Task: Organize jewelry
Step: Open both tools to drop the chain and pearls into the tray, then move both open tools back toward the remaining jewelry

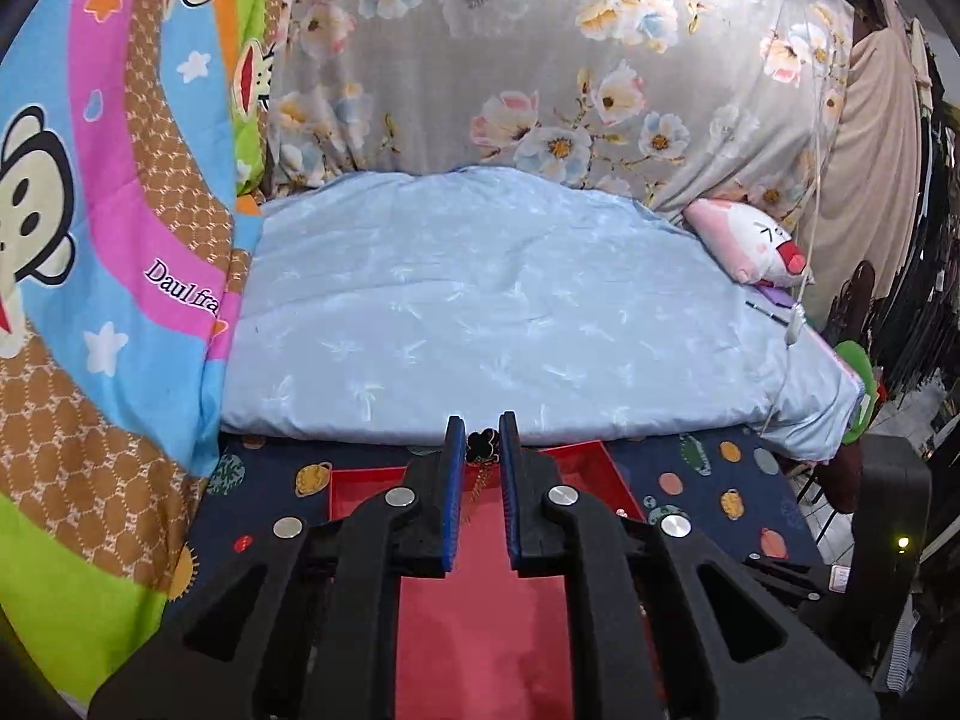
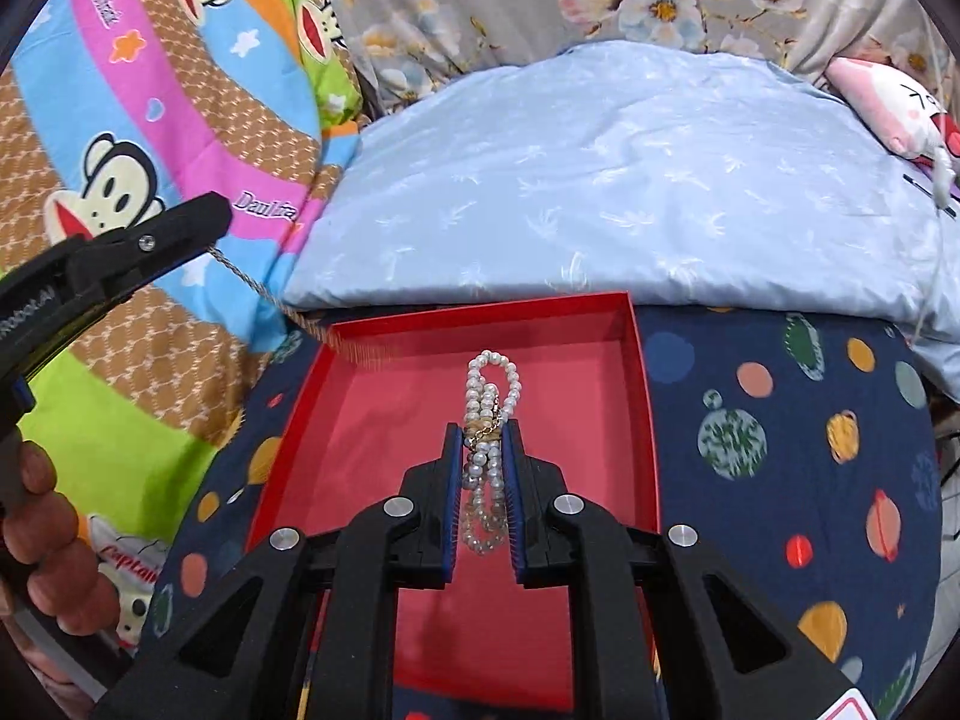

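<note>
Pearls (image 2: 489,420) pinched between right gripper (image 2: 483,438) fingers, centre frame, looping past the tips over red box (image 2: 645,396) | left gripper (image 1: 483,432) clamps black clover pendant (image 1: 483,441) at tips, gold chain (image 1: 480,483) hanging below

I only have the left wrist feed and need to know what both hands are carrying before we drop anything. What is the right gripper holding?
Observer: The right gripper is shut on a pearl necklace, bunched in loops between its fingers.
Operator: Is it over the red box?
Observer: Yes, the pearls hang above the red box; no other jewelry shows on the visible part of its floor.
Operator: My pendant's chain, where does it go?
Observer: From the left gripper the gold chain runs taut down to the box's near left corner, its end blurred.
</note>
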Motion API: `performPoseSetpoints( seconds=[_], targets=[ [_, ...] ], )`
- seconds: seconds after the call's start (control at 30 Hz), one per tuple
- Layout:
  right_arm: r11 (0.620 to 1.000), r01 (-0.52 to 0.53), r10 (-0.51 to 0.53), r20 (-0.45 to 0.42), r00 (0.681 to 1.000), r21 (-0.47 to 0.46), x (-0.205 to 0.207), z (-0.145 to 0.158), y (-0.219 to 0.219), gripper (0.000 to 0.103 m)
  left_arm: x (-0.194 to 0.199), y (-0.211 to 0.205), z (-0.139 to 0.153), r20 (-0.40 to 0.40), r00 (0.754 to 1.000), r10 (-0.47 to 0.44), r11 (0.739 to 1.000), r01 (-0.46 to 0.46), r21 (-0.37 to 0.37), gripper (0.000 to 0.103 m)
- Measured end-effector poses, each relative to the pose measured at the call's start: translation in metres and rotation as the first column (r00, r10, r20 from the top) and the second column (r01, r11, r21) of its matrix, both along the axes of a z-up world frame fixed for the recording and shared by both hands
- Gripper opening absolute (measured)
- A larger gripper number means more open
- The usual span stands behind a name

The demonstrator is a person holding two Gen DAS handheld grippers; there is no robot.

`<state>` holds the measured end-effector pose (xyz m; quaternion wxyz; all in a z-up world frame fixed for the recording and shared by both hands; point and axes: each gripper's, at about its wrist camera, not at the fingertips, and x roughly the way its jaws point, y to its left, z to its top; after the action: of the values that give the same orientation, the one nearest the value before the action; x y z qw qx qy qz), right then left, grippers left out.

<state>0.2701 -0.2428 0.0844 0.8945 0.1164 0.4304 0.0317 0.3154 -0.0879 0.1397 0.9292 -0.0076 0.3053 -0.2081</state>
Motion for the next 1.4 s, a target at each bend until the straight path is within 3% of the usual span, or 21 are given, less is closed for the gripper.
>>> performPoseSetpoints(
  seconds=[0.33,0.43,0.57,0.67,0.8,1.1,1.2,1.4],
  targets=[
    [1.0,0.015,-0.015,-0.02,1.0,-0.008,0.031,-0.022,-0.008,0.013,0.034,-0.025,-0.026,0.012,1.0,0.002,0.997,-0.003,0.079,0.011],
    [1.0,0.023,-0.023,-0.002,1.0,-0.015,0.031,-0.022,-0.011,0.015,0.041,-0.024,-0.029,0.015,0.999,0.033,0.997,-0.034,0.075,0.015],
    [0.999,0.039,-0.039,0.007,0.999,0.012,0.023,-0.02,-0.017,0.02,0.041,-0.016,-0.025,0.028,0.996,0.079,0.995,-0.081,0.065,0.056],
    [0.999,0.048,-0.049,0.031,0.998,0.012,0.006,-0.014,-0.02,0.024,0.034,-0.01,-0.022,0.029,0.995,0.091,0.993,-0.093,0.069,0.062],
    [0.998,0.066,-0.067,0.064,0.996,0.025,-0.026,-0.003,-0.023,0.033,0.009,0.002,-0.02,0.023,0.996,0.089,0.992,-0.091,0.091,0.066],
    [0.993,0.113,-0.115,0.122,0.986,0.024,-0.138,0.016,-0.018,0.035,-0.096,0.044,-0.027,0.024,0.994,0.105,0.979,-0.108,0.171,0.072],
    [0.992,0.124,-0.125,0.128,0.984,0.012,-0.175,0.016,-0.01,0.041,-0.126,0.06,-0.032,-0.01,0.992,0.123,0.979,-0.12,0.163,0.072],
    [0.991,0.129,-0.126,0.1,0.987,-0.024,-0.235,0.004,0.012,0.042,-0.183,0.091,-0.046,-0.041,0.98,0.195,0.967,-0.185,0.177,0.072]
  ],
)
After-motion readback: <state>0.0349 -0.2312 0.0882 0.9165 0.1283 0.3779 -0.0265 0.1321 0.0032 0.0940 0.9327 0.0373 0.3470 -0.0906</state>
